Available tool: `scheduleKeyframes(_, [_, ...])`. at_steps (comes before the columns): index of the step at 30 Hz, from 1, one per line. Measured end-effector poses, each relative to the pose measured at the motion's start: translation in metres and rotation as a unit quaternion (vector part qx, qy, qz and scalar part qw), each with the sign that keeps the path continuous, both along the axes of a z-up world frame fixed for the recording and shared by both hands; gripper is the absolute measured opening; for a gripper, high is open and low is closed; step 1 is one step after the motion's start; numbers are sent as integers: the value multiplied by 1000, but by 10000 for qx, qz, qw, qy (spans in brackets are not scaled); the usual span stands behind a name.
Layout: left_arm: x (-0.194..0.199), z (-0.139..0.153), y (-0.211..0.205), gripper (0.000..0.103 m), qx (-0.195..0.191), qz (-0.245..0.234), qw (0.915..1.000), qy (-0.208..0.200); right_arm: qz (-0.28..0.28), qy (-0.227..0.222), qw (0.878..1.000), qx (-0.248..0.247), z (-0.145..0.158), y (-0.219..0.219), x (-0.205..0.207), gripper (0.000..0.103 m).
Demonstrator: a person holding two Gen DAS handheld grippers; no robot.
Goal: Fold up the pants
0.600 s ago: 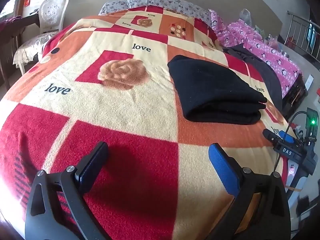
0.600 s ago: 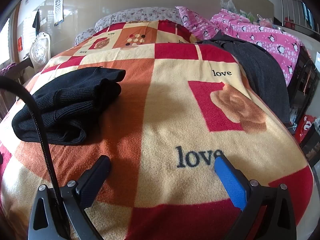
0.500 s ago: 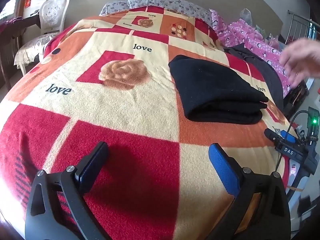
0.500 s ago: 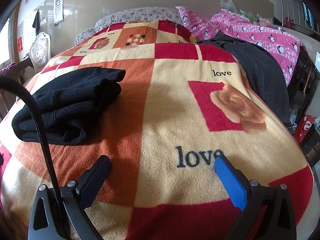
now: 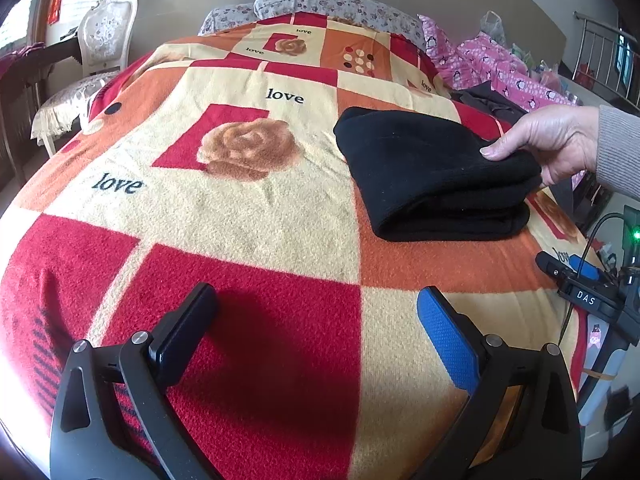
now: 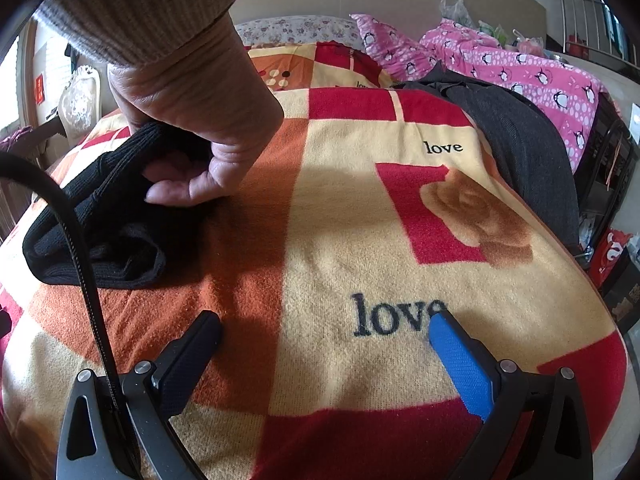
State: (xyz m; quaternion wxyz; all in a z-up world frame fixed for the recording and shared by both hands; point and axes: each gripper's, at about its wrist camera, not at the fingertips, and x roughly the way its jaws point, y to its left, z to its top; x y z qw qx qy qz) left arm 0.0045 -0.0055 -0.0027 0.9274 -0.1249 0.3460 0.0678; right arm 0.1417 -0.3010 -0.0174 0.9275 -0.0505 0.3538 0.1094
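Observation:
Folded black pants [image 5: 432, 176] lie in a thick stack on the patterned bed blanket [image 5: 256, 208]. A person's bare hand [image 5: 548, 144] in a grey sleeve grips the stack's right edge, with the thumb on top. From the right wrist view the same pants [image 6: 104, 224] sit at the left, the hand [image 6: 196, 128] clutching their upper corner. My left gripper [image 5: 316, 300] rests open near the bed's front, well short of the pants, nothing between its fingers. My right gripper [image 6: 326, 328] also stands open and empty over the "love" print.
A dark grey garment [image 6: 520, 152] and a pink penguin-print quilt [image 6: 520, 68] lie along the bed's right side. A white chair [image 5: 100, 48] stands at the far left. Another gripper's body with a cable [image 5: 588, 292] sits at the bed's right edge.
A person's hand has come in from the right and taken hold of the folded pants' edge. Both grippers have stayed in place and open.

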Motion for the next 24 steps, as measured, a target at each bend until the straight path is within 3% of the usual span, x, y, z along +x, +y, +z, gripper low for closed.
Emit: scheduleKeyframes(24, [3,-2,-1,101,-115,-21,9999,115,-12,24,10000,-4,1,1,3,103])
